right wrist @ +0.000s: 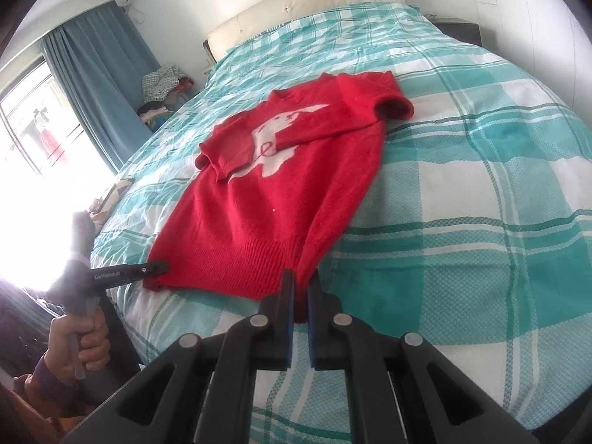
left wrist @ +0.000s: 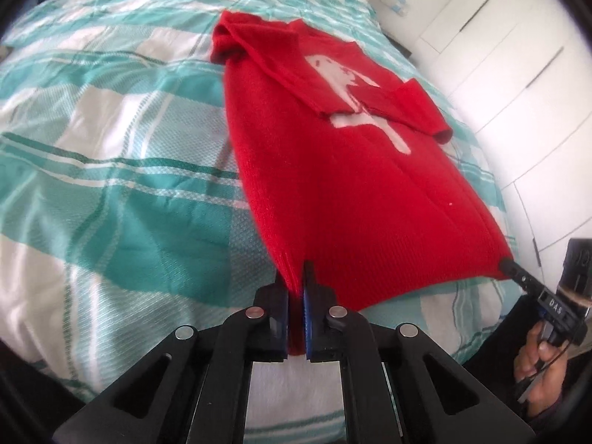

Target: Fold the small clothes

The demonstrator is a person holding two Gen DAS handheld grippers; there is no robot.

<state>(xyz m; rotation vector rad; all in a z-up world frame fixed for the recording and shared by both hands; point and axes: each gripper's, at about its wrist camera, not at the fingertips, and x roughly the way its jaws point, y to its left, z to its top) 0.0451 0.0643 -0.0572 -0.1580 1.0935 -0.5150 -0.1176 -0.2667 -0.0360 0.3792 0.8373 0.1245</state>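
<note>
The bed (right wrist: 481,192) fills both views, covered by a teal and white checked bedspread (left wrist: 111,185); it carries only the red sweater (left wrist: 351,192), which lies flat near the foot edge with its collar toward the headboard (right wrist: 303,3) and its ribbed hem toward the person. Both sleeves are folded in over the chest and partly cover a white animal figure (right wrist: 281,137); the hem is lifted a little at its two corners.

The left claw (left wrist: 296,296) is closed on one corner of the hem, red knit is pressed between its blue pads; the right claw (right wrist: 301,296) is closed on the other corner in the same way; in each view the other claw appears at the far end of the hem, touching the corner.

The bedspread is open on both sides of the sweater and between the collar and the headboard; the hem is just beside the foot edge of the bed.

The left wrist view shows a white wardrobe (left wrist: 518,74) with dark handle slots along one side of the bed, and the person's hand (left wrist: 536,366) on the right tool. Only the right wrist view shows the blue curtain (right wrist: 100,74), the bright window (right wrist: 33,129), a heap of clothes (right wrist: 162,85) beside the bed, and the hand (right wrist: 81,344) holding the left tool.
</note>
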